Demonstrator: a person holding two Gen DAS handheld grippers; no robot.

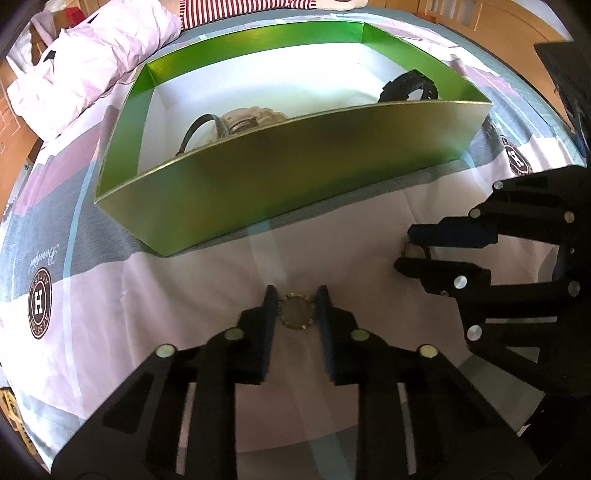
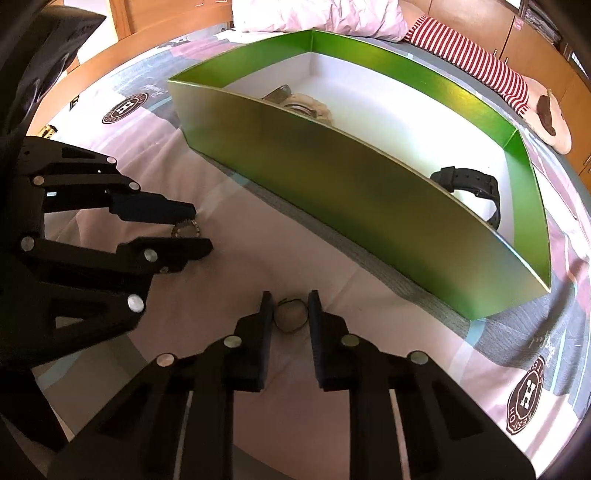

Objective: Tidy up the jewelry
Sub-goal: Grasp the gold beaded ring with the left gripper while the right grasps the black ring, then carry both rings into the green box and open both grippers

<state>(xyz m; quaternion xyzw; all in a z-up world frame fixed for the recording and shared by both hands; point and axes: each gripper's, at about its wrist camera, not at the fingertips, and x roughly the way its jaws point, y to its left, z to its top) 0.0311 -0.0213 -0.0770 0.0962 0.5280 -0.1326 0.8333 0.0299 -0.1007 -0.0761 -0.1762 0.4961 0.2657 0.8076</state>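
Observation:
A green box [image 1: 295, 162] with a white inside stands on the bed sheet and holds a black watch [image 1: 410, 86] and a pale beaded bracelet [image 1: 247, 118]; the box also shows in the right wrist view [image 2: 332, 184]. My left gripper [image 1: 297, 295] is shut on a gold ring-shaped bracelet [image 1: 297, 312] lying on the sheet; the same bracelet [image 2: 185, 229] shows in the right wrist view between the left fingers. My right gripper [image 2: 290, 297] has its fingers against both sides of a thin dark ring [image 2: 291, 315] on the sheet.
A patterned pink and grey sheet [image 1: 110, 280] covers the surface. A crumpled pale quilt [image 1: 92, 62] and red-striped cloth [image 2: 476, 55] lie behind the box. Wooden furniture [image 2: 166, 14] stands beyond the bed.

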